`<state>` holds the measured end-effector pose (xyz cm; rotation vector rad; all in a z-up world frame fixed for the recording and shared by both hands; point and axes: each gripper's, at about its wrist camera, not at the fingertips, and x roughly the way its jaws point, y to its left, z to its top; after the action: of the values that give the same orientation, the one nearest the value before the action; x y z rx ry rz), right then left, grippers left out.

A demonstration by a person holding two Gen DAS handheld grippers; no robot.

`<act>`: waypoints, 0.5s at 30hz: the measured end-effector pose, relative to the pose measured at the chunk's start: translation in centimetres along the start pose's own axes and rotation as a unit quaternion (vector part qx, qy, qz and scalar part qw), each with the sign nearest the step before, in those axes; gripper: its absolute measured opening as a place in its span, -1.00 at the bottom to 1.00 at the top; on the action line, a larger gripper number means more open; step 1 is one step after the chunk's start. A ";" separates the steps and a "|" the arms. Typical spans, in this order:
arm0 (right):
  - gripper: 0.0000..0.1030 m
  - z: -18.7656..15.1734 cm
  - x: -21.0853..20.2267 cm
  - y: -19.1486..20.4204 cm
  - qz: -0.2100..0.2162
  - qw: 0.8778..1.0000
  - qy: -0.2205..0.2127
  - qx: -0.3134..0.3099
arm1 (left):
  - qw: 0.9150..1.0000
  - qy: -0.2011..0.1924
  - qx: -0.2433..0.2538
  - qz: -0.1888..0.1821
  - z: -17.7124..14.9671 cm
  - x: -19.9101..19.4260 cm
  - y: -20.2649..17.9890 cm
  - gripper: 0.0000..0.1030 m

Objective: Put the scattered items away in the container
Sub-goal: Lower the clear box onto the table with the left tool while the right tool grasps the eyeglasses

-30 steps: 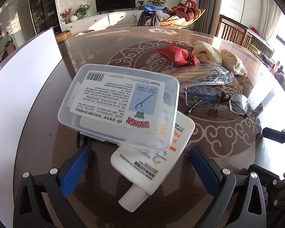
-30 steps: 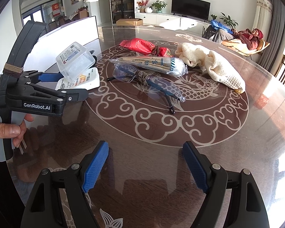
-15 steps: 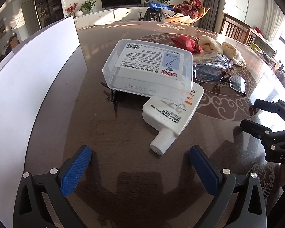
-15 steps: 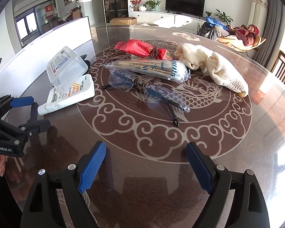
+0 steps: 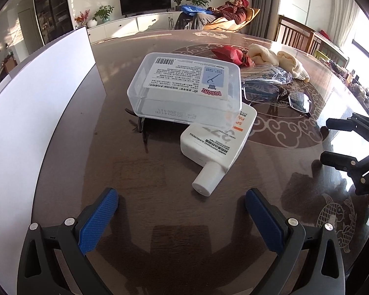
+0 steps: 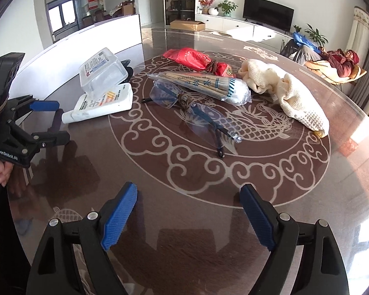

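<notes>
Altogether six items lie scattered; left gripper (image 5: 182,211) and right gripper (image 6: 188,209) gape empty.

Rt tongs (image 6: 188,217) wide, empty, above table (image 6: 209,177).

Each camera sat on a gripper and looked forward and down over the table (image 5: 160,221). The left view was close to the clear box (image 5: 187,91); the right view faced the glasses (image 6: 192,113) from farther back. Both showed that box, the glasses and the cream cloth (image 6: 287,93).
</notes>
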<state>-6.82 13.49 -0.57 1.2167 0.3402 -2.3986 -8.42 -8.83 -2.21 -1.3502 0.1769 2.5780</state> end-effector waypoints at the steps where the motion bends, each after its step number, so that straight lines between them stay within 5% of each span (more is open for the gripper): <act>1: 0.68 0.1 0.1 -1.0 -0.001 1.000 -0.001 -0.007 | 1.000 -0.001 0.007 -0.005 0.4 0.2 -0.2 1.00; 8: 0.71 3.3 2.8 -3.3 0.066 0.995 -0.002 -0.068 | 0.994 -0.003 0.092 -0.064 3.0 2.0 -2.4 1.00; 15: 0.66 8.1 6.3 -1.6 0.056 0.997 0.003 -0.054 | 0.986 -0.003 0.137 -0.098 4.7 2.9 -3.4 1.00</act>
<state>-16.63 10.05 -0.91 1.1629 0.3882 -2.2507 -12.86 -4.16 -1.92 -1.1944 0.3635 2.2960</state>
